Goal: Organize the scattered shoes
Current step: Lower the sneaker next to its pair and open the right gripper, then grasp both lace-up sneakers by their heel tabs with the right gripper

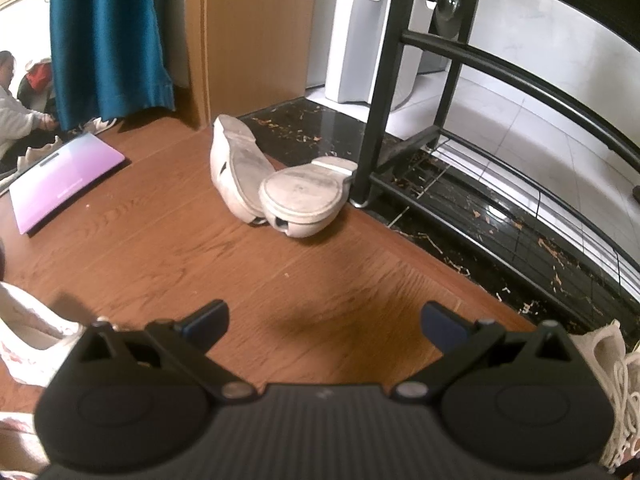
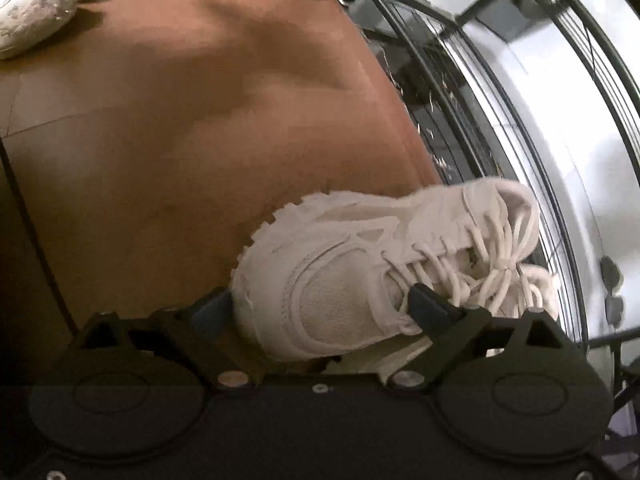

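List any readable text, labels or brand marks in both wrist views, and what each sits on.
Nothing can be read.
Flat purple-and-white gradient board on the wooden floor: a dark bar and a line of small print, too blurred to read.
White lace-up mesh sneaker: a small dark mark by the laces, illegible.
Overturned white shoe soles: no lettering visible.

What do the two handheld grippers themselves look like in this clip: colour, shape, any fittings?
Both the left gripper and the right gripper are matte black, with a ribbed centre body, two round discs either side, silver pivot screws on angled linkage arms, and dark blue pads on the jaws. No cables, sleeves or hands show.
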The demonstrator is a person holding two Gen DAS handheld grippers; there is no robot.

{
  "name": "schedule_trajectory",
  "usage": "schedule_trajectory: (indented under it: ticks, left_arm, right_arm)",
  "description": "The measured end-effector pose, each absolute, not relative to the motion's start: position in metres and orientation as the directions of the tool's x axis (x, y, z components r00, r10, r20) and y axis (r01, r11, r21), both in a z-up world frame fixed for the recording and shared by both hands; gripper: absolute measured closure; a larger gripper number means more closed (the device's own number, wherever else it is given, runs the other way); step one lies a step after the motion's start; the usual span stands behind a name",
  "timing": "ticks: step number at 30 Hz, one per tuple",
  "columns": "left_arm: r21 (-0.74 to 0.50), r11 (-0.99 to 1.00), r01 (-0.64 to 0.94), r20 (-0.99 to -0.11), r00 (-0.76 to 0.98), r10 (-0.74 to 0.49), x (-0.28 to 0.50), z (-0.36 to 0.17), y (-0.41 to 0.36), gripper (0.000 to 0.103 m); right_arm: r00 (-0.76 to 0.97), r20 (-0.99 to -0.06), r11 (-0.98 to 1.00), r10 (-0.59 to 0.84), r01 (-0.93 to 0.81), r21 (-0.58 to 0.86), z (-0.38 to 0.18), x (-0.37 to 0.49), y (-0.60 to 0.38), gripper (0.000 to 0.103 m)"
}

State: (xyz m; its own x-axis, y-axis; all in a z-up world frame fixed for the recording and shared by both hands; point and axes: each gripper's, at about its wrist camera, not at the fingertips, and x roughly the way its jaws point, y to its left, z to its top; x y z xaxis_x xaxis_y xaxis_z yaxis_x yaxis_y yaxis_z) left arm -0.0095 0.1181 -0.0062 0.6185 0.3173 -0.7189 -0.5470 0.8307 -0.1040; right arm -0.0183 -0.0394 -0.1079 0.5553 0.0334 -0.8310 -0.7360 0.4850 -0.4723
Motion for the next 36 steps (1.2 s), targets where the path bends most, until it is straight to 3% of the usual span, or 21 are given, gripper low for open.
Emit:
schedule_trajectory:
  ticks: [4,7,10,13,17,20,24,36]
  left_arm:
    - [-0.113,0.828,-0.549,-0.717,0.622,0.314,-0.011,-0.005,0.119,0.001]
    - [-0.108,0.833,-0.543,-0.718,0.622,0.312,-0.011,-0.005,0.117,0.001]
    - [-0.107,0.836,-0.539,-0.714,0.627,0.313,-0.011,-0.004,0.116,0.001]
    - [-0.108,0.835,-0.540,-0.717,0.624,0.311,-0.010,-0.004,0.116,0.001]
    - [-0.108,0.836,-0.538,-0.721,0.621,0.307,-0.009,-0.004,0.117,0.001]
    - [-0.107,0.836,-0.539,-0.718,0.623,0.309,-0.010,-0.003,0.116,0.001]
    - [-0.069,0.850,-0.523,-0.712,0.622,0.325,-0.007,-0.003,0.107,0.001]
    - [0.018,0.912,-0.409,-0.745,0.604,0.285,0.019,-0.030,0.082,0.001]
  right_arm:
    - [0.547,-0.837,0.495,-0.011,-0.725,-0.480,-0.107,-0.017,-0.048,0.002]
    - [0.525,-0.851,0.531,0.006,-0.723,-0.442,-0.101,-0.017,-0.057,0.006]
    - [0.494,-0.862,0.631,0.118,-0.707,-0.319,-0.078,-0.015,-0.071,0.007]
    - [0.596,-0.781,0.751,0.188,-0.600,-0.277,-0.044,-0.014,-0.090,0.006]
    - [0.754,-0.637,0.909,0.161,-0.364,-0.201,-0.007,-0.006,-0.124,0.004]
    - [0.787,-0.587,0.977,0.191,-0.209,0.038,0.002,0.009,-0.164,0.011]
    - [0.830,-0.523,0.981,0.193,-0.173,0.089,-0.006,0.021,-0.182,0.011]
    - [0.752,-0.632,0.981,0.188,-0.168,0.092,-0.080,0.100,-0.180,0.012]
